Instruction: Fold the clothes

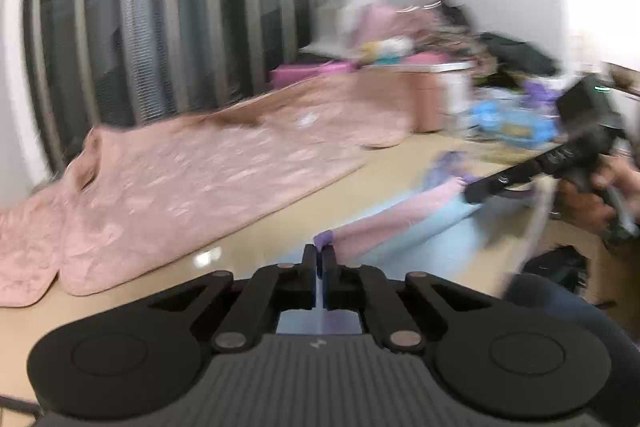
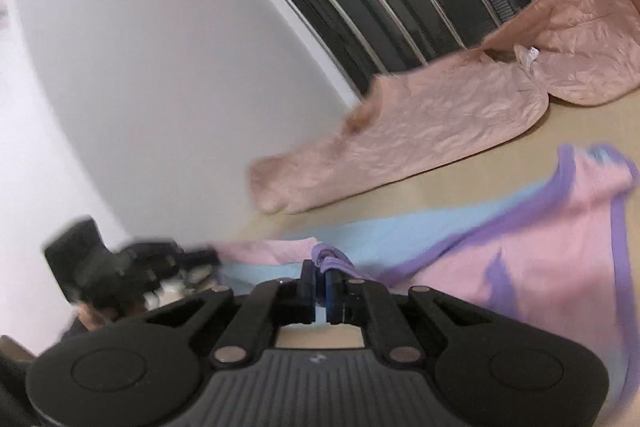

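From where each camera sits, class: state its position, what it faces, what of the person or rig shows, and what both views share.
Left wrist: on the left gripper, looking across the table to the barred window; the right gripper and a hand show.
Right wrist: on the right gripper, facing the wall and window; the left gripper shows, blurred.
Shared: the pink-and-blue garment, both grippers shut on its purple edge, and the peach quilted cloth.
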Motion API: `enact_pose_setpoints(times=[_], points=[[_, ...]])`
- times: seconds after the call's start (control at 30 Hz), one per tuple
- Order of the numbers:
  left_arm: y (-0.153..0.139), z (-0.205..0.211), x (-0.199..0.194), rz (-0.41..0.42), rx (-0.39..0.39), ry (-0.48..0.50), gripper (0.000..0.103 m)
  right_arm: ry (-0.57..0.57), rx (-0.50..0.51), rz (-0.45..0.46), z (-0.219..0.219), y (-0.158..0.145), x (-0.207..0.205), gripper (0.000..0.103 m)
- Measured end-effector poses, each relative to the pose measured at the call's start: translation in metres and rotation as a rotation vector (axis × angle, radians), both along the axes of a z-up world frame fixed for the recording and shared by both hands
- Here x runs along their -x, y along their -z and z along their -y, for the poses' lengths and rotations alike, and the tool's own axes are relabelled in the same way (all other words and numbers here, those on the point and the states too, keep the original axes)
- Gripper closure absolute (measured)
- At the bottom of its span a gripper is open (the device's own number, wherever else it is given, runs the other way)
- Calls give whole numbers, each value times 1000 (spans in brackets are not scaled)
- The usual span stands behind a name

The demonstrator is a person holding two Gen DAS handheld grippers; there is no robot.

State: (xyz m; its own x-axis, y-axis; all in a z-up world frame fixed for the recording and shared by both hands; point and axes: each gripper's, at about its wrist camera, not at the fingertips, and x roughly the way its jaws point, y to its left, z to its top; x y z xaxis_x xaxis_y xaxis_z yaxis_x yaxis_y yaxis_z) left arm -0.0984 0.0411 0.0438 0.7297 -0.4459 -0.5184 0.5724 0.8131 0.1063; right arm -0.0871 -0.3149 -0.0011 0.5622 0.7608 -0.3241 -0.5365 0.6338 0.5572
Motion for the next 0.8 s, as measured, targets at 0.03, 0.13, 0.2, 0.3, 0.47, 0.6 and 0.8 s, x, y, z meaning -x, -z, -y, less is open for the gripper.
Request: enact_pose_setpoints(times=[0.03,0.13,0.2,0.3,0.47,0.6,0.8], points=[[-6,-3,-14,0,8,-11,100,40,63,-5,-8,0,-12,95],[-4,-24,-22,-20,42,-84,96,136,250,-10,-27,-3,-37,79],[-6,-49,-13,-51,104,-93,79,155,263,57,-20,-11,-27,66],[-3,-74,12,-76,131,-102,47,166,266,145,2,-29,1,55],[19,-80,9,-221,156,-142,47,177,432,162,31,-30,33,49],[34,-79,6,-246,145,-115,67,161,450,118,33,-8,34,50],[34,-86,22,-219,108,-134,102,122,468,72,42,9,27,99]])
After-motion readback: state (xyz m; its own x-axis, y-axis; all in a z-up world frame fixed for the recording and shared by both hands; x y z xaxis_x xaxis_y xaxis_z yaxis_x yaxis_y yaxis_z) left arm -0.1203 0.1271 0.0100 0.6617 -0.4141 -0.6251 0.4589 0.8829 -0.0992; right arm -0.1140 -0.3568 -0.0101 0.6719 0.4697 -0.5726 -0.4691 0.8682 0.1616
